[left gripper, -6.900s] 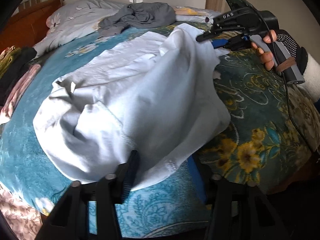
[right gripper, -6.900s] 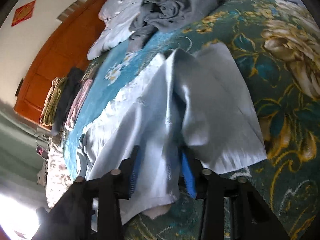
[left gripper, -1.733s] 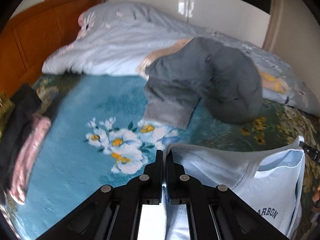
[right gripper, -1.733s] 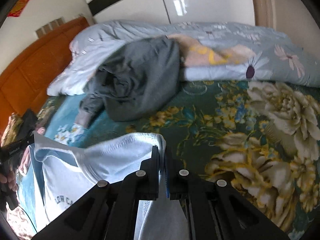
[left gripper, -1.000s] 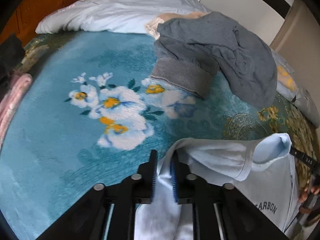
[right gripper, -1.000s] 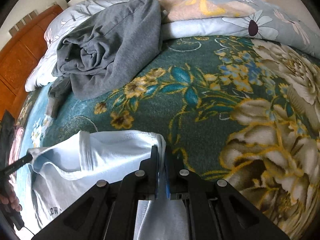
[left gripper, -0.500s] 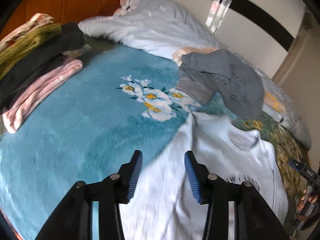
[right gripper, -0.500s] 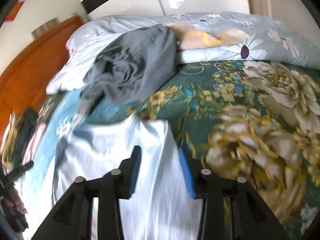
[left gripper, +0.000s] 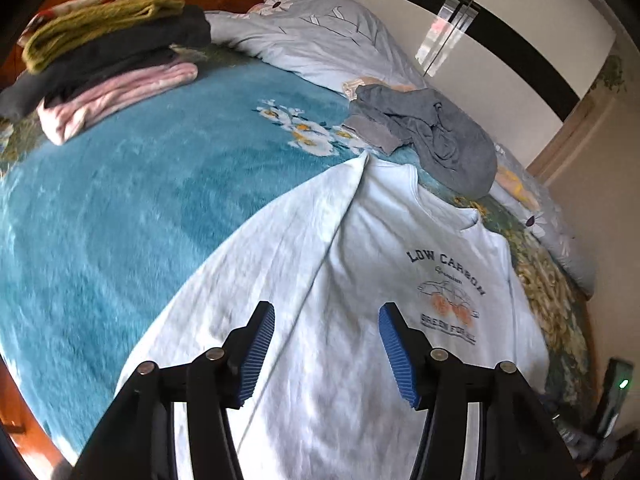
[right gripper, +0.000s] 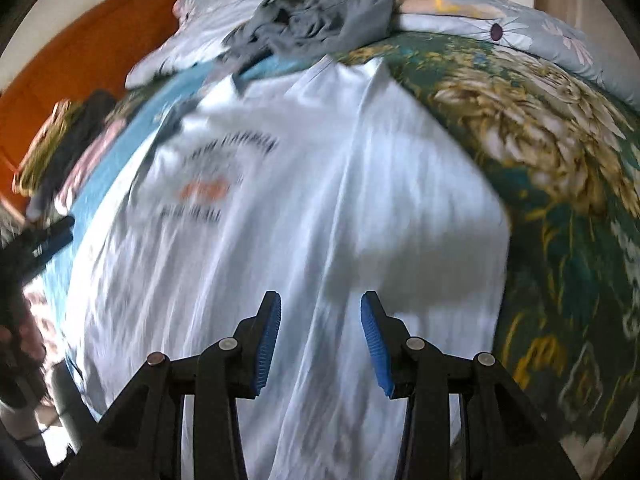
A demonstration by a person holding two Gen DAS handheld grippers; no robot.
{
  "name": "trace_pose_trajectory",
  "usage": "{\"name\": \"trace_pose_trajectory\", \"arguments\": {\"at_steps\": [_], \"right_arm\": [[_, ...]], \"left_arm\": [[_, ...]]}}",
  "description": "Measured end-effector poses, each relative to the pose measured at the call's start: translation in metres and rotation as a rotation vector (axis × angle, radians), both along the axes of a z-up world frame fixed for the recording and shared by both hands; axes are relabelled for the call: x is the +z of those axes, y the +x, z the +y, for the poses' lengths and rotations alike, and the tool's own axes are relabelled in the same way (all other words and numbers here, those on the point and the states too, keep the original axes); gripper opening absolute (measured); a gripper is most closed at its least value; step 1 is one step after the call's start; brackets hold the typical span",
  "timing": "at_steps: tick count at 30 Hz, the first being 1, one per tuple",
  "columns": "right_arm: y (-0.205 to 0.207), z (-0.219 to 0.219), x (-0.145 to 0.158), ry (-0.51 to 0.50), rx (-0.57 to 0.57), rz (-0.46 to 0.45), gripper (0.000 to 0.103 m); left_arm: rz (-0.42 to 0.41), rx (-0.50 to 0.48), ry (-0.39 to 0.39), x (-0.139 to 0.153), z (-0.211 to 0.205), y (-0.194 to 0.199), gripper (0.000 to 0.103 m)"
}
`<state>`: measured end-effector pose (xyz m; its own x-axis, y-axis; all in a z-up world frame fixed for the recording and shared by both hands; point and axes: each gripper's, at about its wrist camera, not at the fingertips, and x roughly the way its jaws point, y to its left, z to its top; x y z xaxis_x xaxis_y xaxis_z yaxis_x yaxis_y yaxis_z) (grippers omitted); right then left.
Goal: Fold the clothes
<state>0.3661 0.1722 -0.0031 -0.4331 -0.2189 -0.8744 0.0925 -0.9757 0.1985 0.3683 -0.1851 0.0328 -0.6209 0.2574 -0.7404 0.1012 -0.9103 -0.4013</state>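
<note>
Two black, angular, handheld two-finger grippers are shown. The left gripper (left gripper: pixel 326 350) and right gripper (right gripper: pixel 320 342) each carry ribbed blue rubber pads (left gripper: pixel 256 354) on the fingers, and round silver screws (right gripper: pixel 227 344) are set into the black linkage arms.

Daylit fisheye views with dark curved corners; the right wrist view is motion-blurred, the left sharper.

- I am looking at one pale T-shirt (left gripper: pixel 360 280) lying spread out.
- I am seeing one crumpled grey garment (left gripper: pixel 432 136).
- I am counting one stack of folded clothes (left gripper: pixel 104 48).
- I am holding two grippers: left gripper (left gripper: pixel 326 344), right gripper (right gripper: pixel 320 332).
</note>
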Motion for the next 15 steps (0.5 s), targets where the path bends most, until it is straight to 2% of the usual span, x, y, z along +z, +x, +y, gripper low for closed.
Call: {"name": "trace_pose_trajectory", "arguments": {"at_steps": [8,10,12,15], "right_arm": [[0.013,-0.027,-0.009,0.226,0.037,0.026,0.046],[0.016,-0.031,-0.011,0.276,0.048,0.029,0.038],[0.017,-0.026,-0.011,0.299,0.025,0.026,0.009],[0.015,-0.007,-0.006,0.214,-0.016,0.008,0.003]], "left_arm": [[0.050,0.003,0.015,0.017,-0.005,0.022,0.060],[0.054,0.013,0.022,0.019,-0.010,0.026,0.060],[0.059,0.023,0.027,0.021,-0.013,0.029,0.060],[0.060,0.034,0.032,0.023,-0.019,0.033,0.061]]}}
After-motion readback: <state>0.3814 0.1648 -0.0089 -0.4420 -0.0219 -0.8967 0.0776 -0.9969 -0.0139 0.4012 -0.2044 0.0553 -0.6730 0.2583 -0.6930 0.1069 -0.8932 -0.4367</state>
